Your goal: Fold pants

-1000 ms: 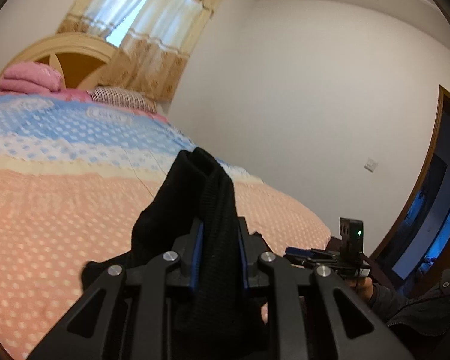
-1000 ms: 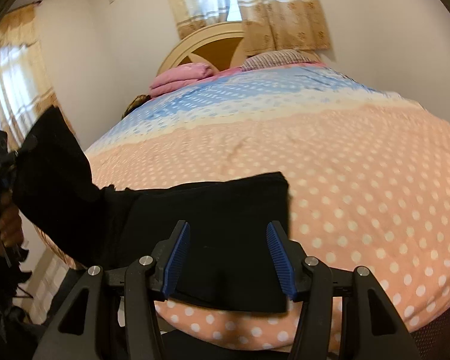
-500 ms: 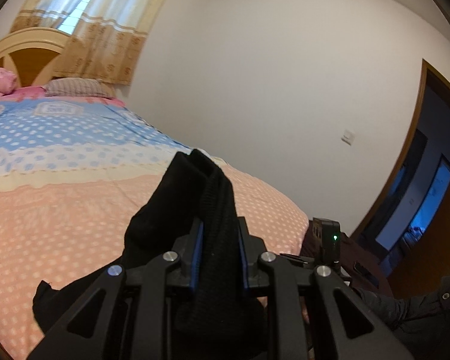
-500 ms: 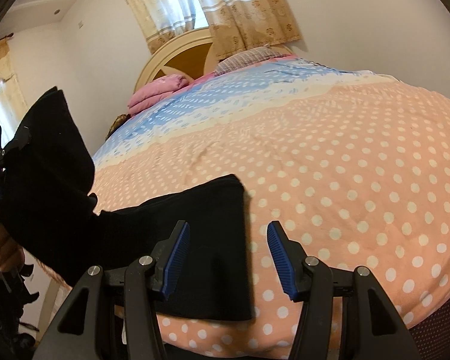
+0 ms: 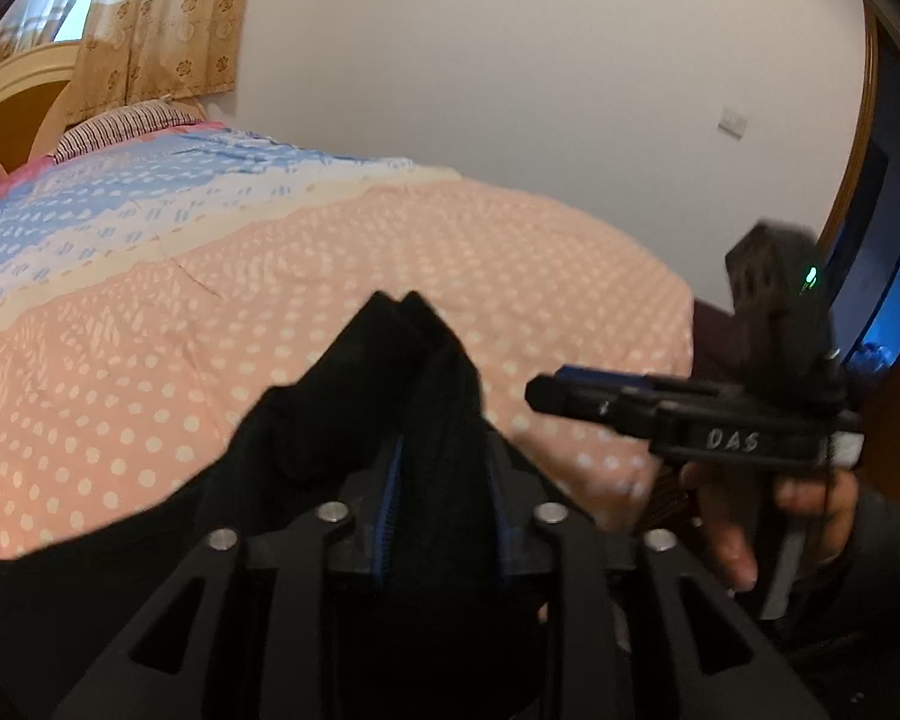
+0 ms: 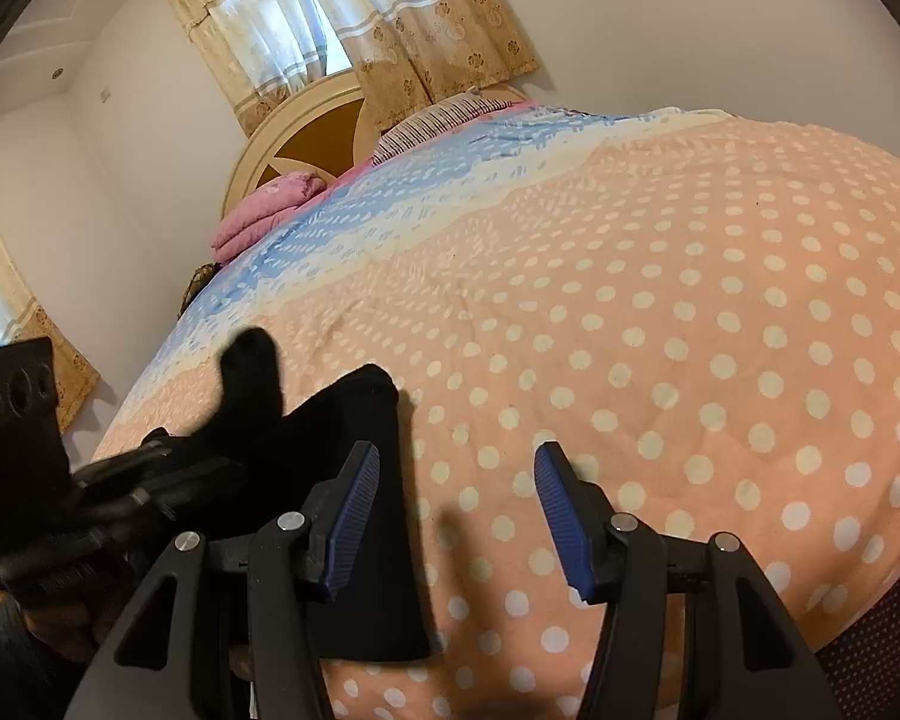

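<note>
While opening, left tongs (image 5: 444, 504) around one black pants (image 5: 426, 420) fold.

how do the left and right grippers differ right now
The left gripper has black pants bunched between its fingers and its jaws are opening; the right gripper is empty, with bare polka-dot bedspread showing in its wider gap. Both have black frames, blue pads, and point down toward the bed.

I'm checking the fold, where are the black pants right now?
The black fabric pants lie at the near left edge of the polka-dot bedspread, one end between the opening jaws of the left hand-held gripper.
</note>
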A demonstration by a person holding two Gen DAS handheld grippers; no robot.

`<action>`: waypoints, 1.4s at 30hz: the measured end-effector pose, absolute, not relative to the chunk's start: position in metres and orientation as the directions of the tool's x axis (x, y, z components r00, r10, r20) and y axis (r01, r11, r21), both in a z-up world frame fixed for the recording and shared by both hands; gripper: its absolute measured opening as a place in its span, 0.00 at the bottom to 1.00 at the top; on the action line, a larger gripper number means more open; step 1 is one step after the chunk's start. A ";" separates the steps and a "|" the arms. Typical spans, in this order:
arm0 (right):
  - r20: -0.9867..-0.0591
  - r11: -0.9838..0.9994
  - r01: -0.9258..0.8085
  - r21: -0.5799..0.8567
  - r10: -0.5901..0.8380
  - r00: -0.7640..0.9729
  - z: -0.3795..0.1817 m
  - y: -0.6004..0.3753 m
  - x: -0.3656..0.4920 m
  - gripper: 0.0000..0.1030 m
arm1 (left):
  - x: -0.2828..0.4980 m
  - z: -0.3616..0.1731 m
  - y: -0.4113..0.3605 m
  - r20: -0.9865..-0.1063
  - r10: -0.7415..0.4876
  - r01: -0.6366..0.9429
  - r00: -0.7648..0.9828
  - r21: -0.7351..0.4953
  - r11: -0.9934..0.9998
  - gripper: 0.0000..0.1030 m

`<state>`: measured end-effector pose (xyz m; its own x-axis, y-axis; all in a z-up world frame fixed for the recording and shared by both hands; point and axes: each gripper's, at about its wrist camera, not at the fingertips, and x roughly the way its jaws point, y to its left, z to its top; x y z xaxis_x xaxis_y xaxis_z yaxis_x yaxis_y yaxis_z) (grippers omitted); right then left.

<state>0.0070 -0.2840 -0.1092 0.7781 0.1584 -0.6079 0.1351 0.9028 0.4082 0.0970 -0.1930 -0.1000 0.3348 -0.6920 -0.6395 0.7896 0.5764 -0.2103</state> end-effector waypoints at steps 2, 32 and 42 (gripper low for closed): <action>-0.606 0.900 0.144 0.411 0.151 0.781 -0.110 -0.286 0.006 0.54 | 0.085 -0.097 -0.195 -0.625 -0.717 0.808 0.308 -0.227 0.544 0.46; -0.744 0.987 0.021 0.157 0.104 0.660 -0.088 -0.228 -0.013 0.54 | 0.103 -0.110 -0.058 -0.624 -0.378 0.441 0.684 -0.059 0.896 0.95; -0.602 0.953 -0.240 0.188 0.304 0.738 -0.062 -0.164 -0.002 0.54 | 0.099 -0.111 -0.044 -0.617 -0.340 0.390 0.710 -0.057 0.919 0.99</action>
<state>-0.0017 -0.1644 -0.0616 0.7384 0.3043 -0.6018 -0.2395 0.9526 0.1878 0.0989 -0.0444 -0.1112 0.7096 -0.3395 -0.6174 0.3899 0.9191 -0.0572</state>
